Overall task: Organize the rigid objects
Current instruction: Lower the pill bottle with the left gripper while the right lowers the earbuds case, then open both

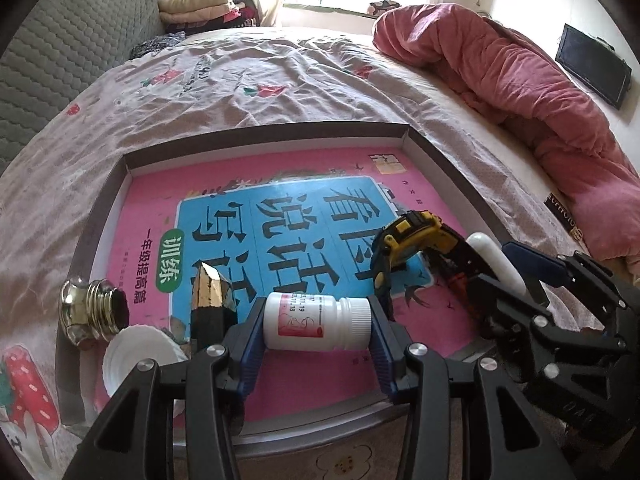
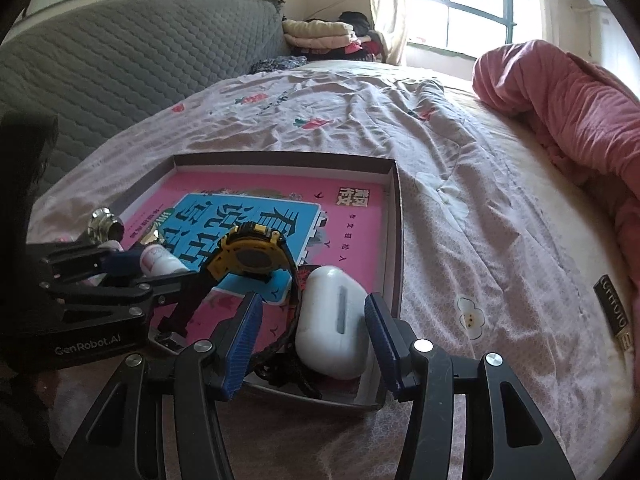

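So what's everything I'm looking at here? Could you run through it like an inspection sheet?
Surface: shallow box lid on a bed, pink book lying in it.
Job's things: pill bottle, yellow watch, white case, metal fitting, gold-tipped piece, white cap.
Clutter: folded clothes.
Grippers: left gripper around the bottle, touching its ends; right gripper open around the case.
Cables: nothing seen.
Surroundings: pink quilt, window, grey headboard.

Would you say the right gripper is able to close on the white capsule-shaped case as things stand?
Probably yes: the right gripper is open with the white case between its fingers; only the yellow watch strap lies close beside it.
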The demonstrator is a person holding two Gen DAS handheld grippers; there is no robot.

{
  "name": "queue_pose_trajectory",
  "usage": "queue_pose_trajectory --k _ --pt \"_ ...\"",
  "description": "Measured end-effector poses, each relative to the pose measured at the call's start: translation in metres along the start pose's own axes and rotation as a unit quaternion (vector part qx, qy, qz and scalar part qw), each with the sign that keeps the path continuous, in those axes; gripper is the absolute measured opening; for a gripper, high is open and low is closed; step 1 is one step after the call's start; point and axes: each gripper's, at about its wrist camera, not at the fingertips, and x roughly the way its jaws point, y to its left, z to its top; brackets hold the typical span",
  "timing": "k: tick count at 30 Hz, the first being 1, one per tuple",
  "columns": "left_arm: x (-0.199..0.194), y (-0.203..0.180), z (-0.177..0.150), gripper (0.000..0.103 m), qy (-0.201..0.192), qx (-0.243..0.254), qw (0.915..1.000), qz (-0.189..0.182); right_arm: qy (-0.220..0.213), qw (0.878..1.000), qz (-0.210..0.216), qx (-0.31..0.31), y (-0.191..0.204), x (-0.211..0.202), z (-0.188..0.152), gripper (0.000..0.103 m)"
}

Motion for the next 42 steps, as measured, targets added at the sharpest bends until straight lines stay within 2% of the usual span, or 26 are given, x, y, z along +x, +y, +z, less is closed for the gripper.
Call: queue_pose_trajectory --k 12,21,31,36,42 --pt "0.0 -0.01 -0.006 0.047 -0.005 0.026 0.9993 0.025 -0.003 1.0 0.017 0.02 -0.004 -0.003 0.0 0.055" --pt "-0.002 -0.011 -0.007 0.047 0.001 0.004 0.9992 0.039 -0.003 1.0 0.016 0.021 -0.005 -0.003 0.0 0.055" --pt "-0.006 -0.008 -0.011 0.046 -0.01 -0.02 0.9991 0.035 -0.013 1.0 0.009 0.016 -0.005 -0.007 0.001 0.058" --pt "-0.011 0.001 -0.014 0.047 -0.016 -0.048 0.9987 0.011 -0.024 1.0 0.01 0.015 -0.006 -0.011 0.001 0.06" --pt "-0.022 -0.001 -0.021 0.047 -0.031 -0.044 0.9985 0.007 -0.037 0.999 0.004 -0.001 0.0 -0.016 -0.001 0.066"
